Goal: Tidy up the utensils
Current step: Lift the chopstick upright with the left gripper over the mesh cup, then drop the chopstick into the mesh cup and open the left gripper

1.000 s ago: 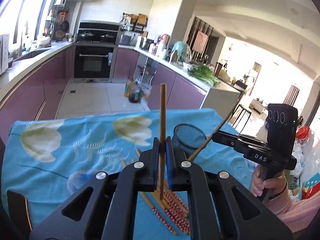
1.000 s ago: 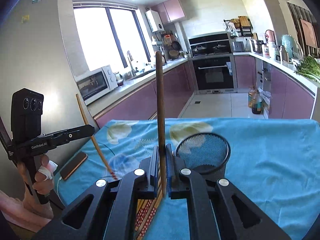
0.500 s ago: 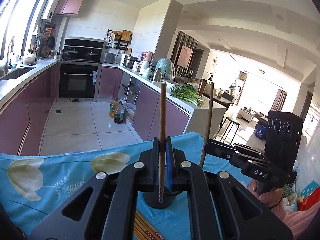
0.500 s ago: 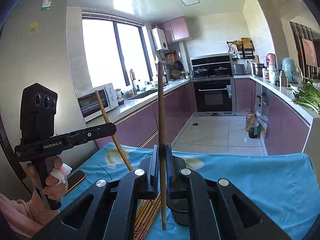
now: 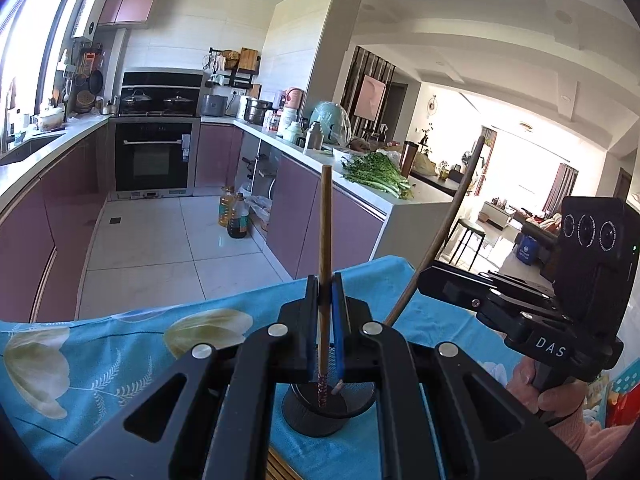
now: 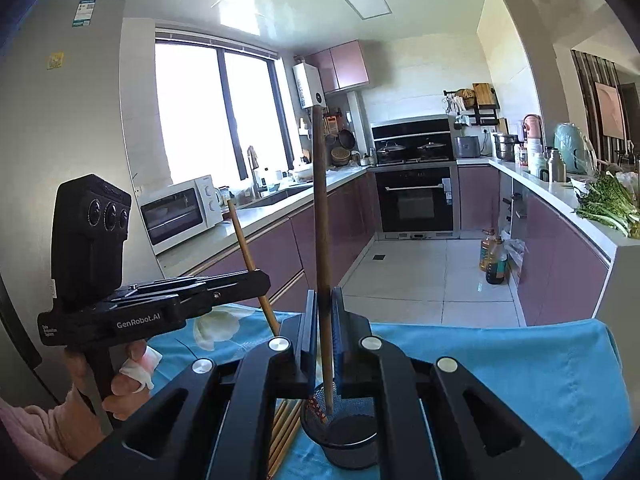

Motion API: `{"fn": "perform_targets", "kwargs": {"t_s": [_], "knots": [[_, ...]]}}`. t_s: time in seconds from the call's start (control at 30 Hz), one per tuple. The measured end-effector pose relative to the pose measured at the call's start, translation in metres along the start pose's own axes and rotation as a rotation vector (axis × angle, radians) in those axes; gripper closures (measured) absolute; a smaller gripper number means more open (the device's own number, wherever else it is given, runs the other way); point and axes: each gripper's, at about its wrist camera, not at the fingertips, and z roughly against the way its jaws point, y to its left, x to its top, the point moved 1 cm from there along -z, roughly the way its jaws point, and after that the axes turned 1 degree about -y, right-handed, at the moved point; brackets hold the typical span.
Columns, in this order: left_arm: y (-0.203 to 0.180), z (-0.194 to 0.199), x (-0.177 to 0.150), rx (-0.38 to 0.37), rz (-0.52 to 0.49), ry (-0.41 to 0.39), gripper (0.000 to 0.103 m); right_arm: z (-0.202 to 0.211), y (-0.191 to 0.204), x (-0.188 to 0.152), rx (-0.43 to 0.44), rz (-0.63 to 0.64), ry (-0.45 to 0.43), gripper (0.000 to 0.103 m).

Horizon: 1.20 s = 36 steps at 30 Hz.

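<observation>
Left gripper (image 5: 325,320) clamps one chopstick (image 5: 325,240) upright, tip over the mesh cup (image 5: 328,412); right gripper (image 6: 323,336) clamps another (image 6: 320,220), tip inside the cup. Sticks look light, stiff, slick; a mid-shaft pinch suits them. Spares (image 6: 284,428) lie beside the cup.

Two chopsticks are up over the black mesh cup (image 6: 344,436), which stands upright on the blue flowered cloth. The lighter chopstick (image 5: 325,248) stands nearly straight, its red patterned tip hanging just inside the cup's mouth. The darker chopstick (image 6: 321,216) is upright too, its lower end dipping into the cup. More chopsticks (image 6: 285,432) lie flat in a loose bunch on the cloth, just beside the cup.
</observation>
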Motion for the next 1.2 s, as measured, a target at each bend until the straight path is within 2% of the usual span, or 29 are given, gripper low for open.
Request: {"fn": "perform_targets", "kwargs": {"t_s": [0.27, 0.4, 0.47, 0.6, 0.7, 0.83, 0.9, 1.03, 1.2], "knots": [[0.000, -0.046, -0.027, 0.019, -0.008, 0.129, 0.096, -0.043, -0.014, -0.029, -0.019, -0.031, 0.185, 0.097], [0.008, -0.062, -0.043, 0.028, -0.007, 0.171, 0.096, -0.066, -0.022, -0.038, -0.033, -0.061, 0.248, 0.097], [0.012, -0.065, -0.046, 0.035, -0.008, 0.178, 0.095, -0.071, -0.023, -0.041, -0.032, -0.081, 0.254, 0.097], [0.022, -0.067, -0.051, 0.048, 0.000, 0.170, 0.084, -0.077, -0.023, -0.041, -0.040, -0.102, 0.250, 0.095], [0.026, -0.060, -0.053, 0.064, 0.000, 0.148, 0.080, -0.077, -0.023, -0.044, -0.049, -0.108, 0.246, 0.094], [0.032, -0.039, -0.056, 0.105, -0.004, 0.098, 0.075, -0.067, -0.024, -0.045, -0.068, -0.104, 0.214, 0.083], [0.036, -0.025, -0.059, 0.121, -0.010, 0.075, 0.065, -0.056, -0.018, -0.045, -0.072, -0.082, 0.186, 0.075], [0.048, 0.004, -0.075, 0.183, -0.029, 0.067, 0.061, -0.036, 0.002, -0.050, -0.029, -0.022, 0.165, 0.069], [0.070, 0.021, -0.105, 0.239, -0.021, 0.136, 0.057, -0.028, 0.029, -0.069, 0.053, 0.034, 0.210, 0.066]]}}
